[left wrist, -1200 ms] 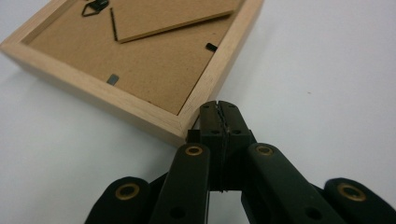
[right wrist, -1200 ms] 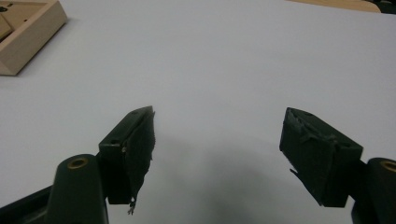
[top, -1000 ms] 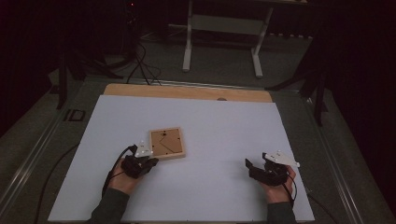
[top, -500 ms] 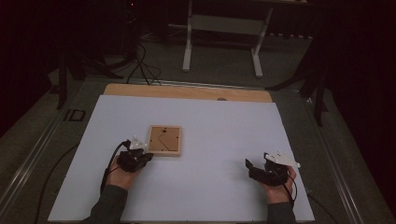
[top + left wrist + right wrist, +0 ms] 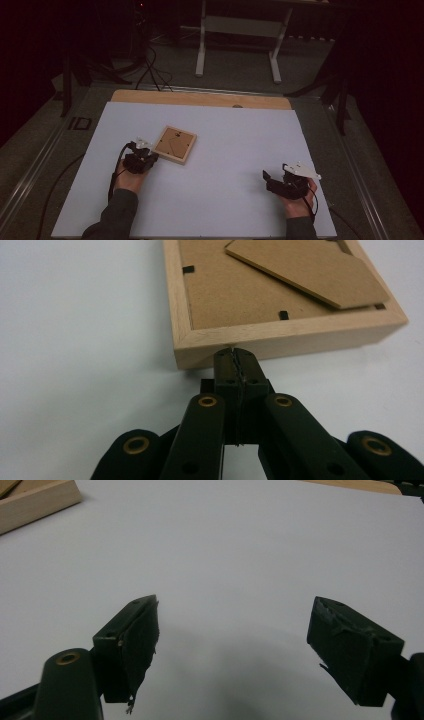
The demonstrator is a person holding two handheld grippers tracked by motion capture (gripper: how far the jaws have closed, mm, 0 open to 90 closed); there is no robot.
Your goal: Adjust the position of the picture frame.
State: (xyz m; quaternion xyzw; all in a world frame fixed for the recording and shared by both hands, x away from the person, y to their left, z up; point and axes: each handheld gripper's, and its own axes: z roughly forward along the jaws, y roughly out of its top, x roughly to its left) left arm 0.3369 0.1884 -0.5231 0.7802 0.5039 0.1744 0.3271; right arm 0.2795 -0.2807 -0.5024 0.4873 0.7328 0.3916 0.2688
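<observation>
1. The frame [image 5: 174, 145] lies face down on the white sheet [image 5: 225, 150], left of the middle, turned askew to the sheet's edges. Its cardboard back [image 5: 235, 290] faces up, with the stand flap [image 5: 310, 272] lifted slightly off it.

2. The left gripper [image 5: 234, 356] has its jaws pressed flat together with nothing between them, and the closed tip touches the frame's near side wall close to a corner. In my judgement this is a push, not a grasp.

3. Risk: the contact is off centre. A push near the corner would likely spin the frame rather than slide it straight, so it could end up more crooked.

4. Risk: the tip is narrow and meets the wood low down. It could slip off past the corner, or ride under the edge and tip the frame up.

5. Risk: the sheet looks smooth, so a hard shove could send the frame farther than meant, away towards the wooden strip [image 5: 200, 98] at the far edge.

6. Risk: the raised flap could catch if the gripper climbs over the rim.

7. The right gripper [image 5: 235, 650] rests well apart at the sheet's right side, jaws spread wide and empty over bare sheet. It gives the frame no backstop, so nothing checks a skid or spin.
</observation>
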